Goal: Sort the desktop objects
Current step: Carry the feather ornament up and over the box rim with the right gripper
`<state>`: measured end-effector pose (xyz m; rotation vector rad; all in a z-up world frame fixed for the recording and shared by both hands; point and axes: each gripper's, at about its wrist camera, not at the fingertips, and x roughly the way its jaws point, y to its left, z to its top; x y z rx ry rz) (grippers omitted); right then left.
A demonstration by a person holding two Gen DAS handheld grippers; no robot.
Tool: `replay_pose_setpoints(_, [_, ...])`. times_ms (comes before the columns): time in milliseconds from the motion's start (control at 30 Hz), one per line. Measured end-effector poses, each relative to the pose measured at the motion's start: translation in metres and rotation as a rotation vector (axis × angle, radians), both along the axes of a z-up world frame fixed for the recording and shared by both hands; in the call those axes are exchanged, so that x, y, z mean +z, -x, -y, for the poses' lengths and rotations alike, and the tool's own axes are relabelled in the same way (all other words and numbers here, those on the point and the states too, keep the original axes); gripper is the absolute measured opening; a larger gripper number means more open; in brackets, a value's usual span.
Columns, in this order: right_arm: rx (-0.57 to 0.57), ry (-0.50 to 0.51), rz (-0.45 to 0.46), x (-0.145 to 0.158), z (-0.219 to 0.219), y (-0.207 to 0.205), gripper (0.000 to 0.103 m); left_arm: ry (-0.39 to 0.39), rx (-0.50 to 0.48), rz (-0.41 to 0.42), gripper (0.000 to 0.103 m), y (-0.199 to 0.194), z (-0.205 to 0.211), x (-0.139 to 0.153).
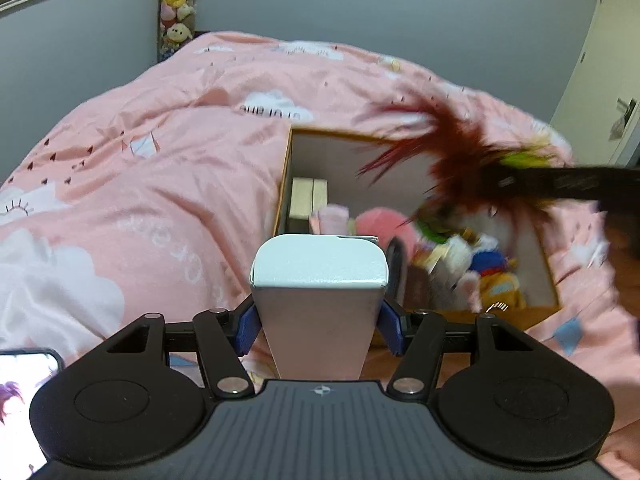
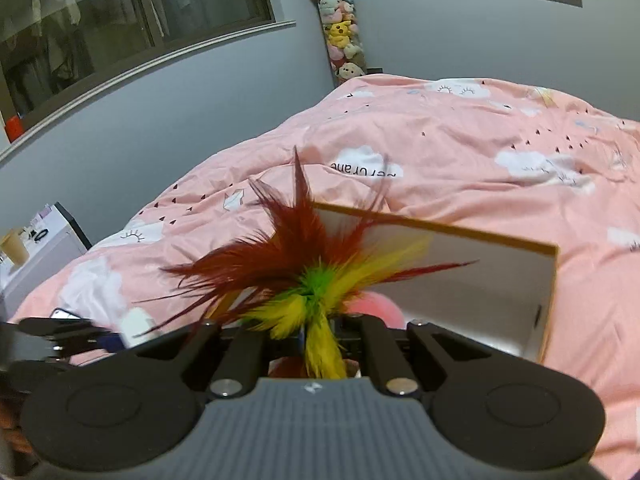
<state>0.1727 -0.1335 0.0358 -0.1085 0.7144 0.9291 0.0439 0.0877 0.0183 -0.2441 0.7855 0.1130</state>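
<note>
Apparently fluffy feather toy (image 2: 308, 280) pinched above smooth rectangular cardboard box (image 2: 548, 300).

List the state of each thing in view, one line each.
left gripper: shut on the white box.
white box: held upright, above the bed.
right gripper: shut on the feather toy.
feather toy: held, feathers splayed over the cardboard box.
cardboard box: open, plush toys and small boxes inside.
phone: screen lit.

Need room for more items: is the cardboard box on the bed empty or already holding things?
Holding things. The cardboard box stands open-topped with plush toys and small boxes inside.
</note>
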Motion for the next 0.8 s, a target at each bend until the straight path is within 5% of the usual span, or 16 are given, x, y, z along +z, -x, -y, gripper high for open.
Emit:
replay_pose_setpoints(233, [0.000,0.050,0.044,-0.014,-0.042,-0.029,0.008,0.020,-0.008,0.085,0.069,-0.002,-0.009,0.036])
replay_pose_setpoints(600, [-0.006,0.079,0.063,-0.041,-0.087,-0.059,0.009,0.051,0.058,0.154,0.069,-0.021,-0.026,0.053])
replay_pose_setpoints(667, [-0.001,0.080,0.055,-0.046,-0.091,-0.064,0.012,0.055,0.061,0.159,0.069,-0.028,-0.028,0.054])
replay_pose_setpoints(800, [-0.013,0.067,0.034,-0.048,-0.088,-0.068,0.036,0.049,0.063,0.174,0.069,-0.036,-0.028,0.054])
